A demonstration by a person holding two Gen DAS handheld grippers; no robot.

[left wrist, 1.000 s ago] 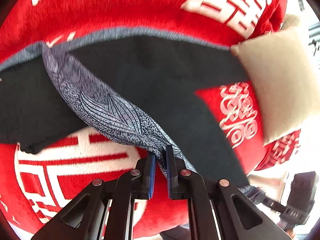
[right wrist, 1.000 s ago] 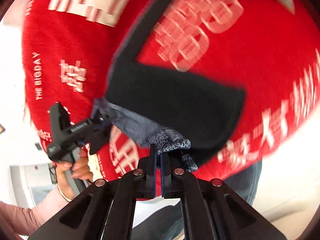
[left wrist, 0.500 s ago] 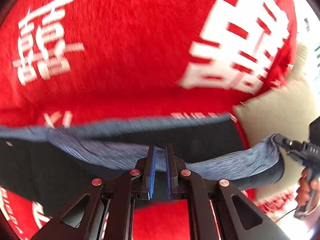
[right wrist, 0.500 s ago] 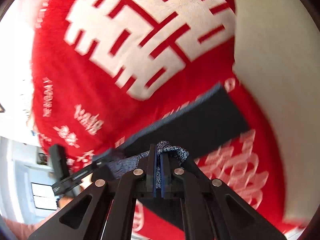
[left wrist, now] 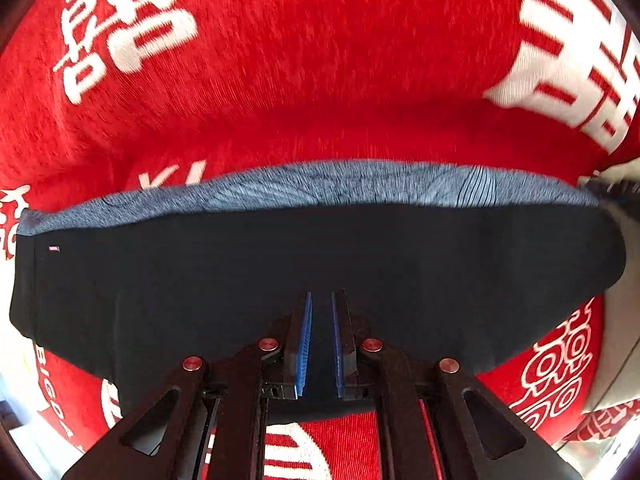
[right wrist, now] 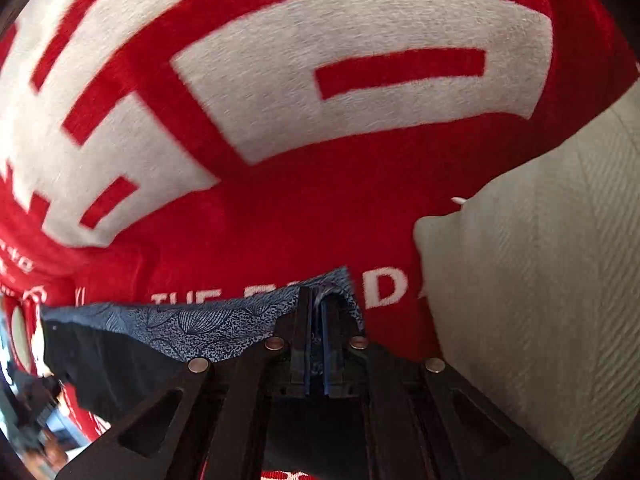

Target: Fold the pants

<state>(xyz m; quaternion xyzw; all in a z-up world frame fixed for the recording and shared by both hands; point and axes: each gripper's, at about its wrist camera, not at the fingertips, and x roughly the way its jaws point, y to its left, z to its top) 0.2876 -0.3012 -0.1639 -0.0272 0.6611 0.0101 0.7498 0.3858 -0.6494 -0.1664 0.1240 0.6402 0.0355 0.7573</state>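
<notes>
While my left gripper [left wrist: 321, 300] hangs slack, its blue pads parted with nothing between them, the pants [left wrist: 320, 272] lie flat on the red blanket [left wrist: 304, 80] just ahead of and under its tips. My right gripper [right wrist: 317, 294] is clamped on the pants' patterned band [right wrist: 192, 326], with a pale pillow [right wrist: 540, 280] to its right.

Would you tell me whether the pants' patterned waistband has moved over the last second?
Yes. The patterned waistband now lies flat across the red blanket, no longer draped diagonally.
</notes>
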